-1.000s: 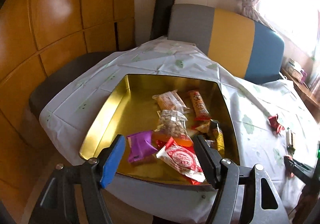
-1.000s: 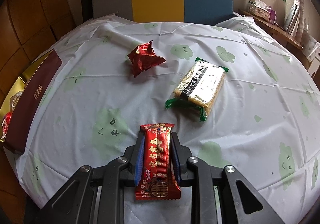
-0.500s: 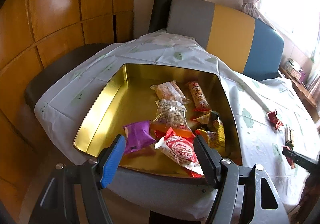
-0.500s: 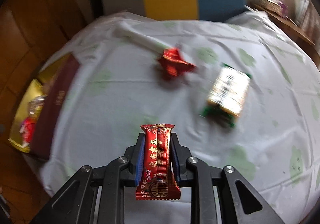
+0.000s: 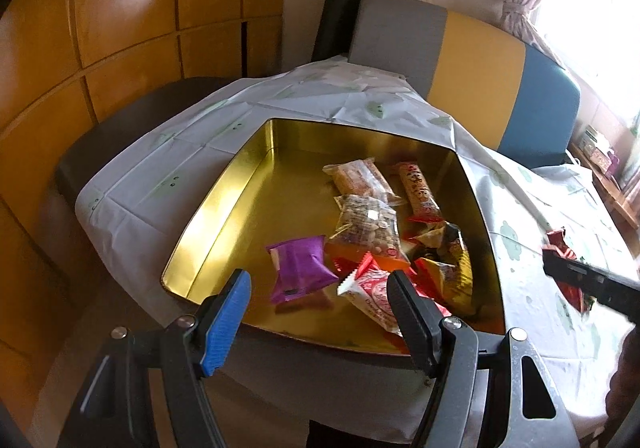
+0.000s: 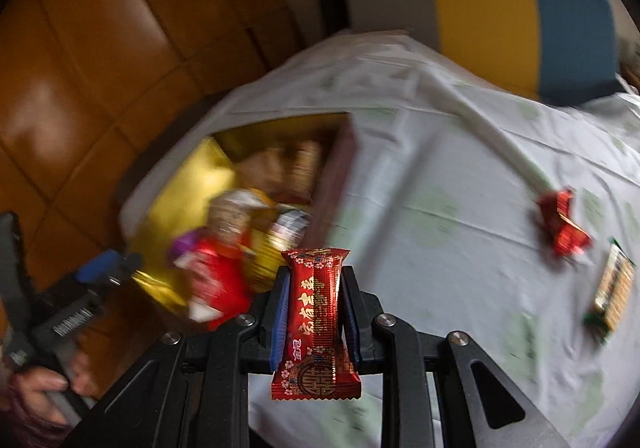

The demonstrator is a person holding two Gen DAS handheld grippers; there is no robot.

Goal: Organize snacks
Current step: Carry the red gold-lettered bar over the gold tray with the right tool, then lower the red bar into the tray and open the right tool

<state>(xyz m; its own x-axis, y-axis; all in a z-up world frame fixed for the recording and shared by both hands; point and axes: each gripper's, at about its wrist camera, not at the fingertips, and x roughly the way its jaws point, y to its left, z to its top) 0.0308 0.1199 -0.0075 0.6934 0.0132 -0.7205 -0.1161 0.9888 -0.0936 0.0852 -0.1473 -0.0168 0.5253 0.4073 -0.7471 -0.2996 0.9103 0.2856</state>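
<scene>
An open gold tin (image 5: 208,208) sits at the table's left end and holds several snack packets, among them a purple one (image 5: 298,268) and a red-and-white one (image 5: 368,298). My left gripper (image 5: 318,284) hovers open over the tin's near edge with nothing between its fingers. My right gripper (image 6: 314,273) is shut on a red snack bar (image 6: 316,312) with gold lettering, held upright just right of the blurred tin (image 6: 176,184). Its tip (image 5: 588,280) shows at the right edge of the left wrist view.
On the white tablecloth (image 6: 440,216) lie a crumpled red wrapper (image 6: 560,220) and a green-edged biscuit pack (image 6: 612,296). A grey, yellow and blue chair back (image 5: 480,60) stands behind the table. Wooden panels (image 5: 120,8) line the left wall. A hand (image 6: 36,388) holds the left gripper.
My right gripper has swung left and upward with the red bar, from the middle of the table to beside the tin. My left gripper has only drifted slightly and stays open.
</scene>
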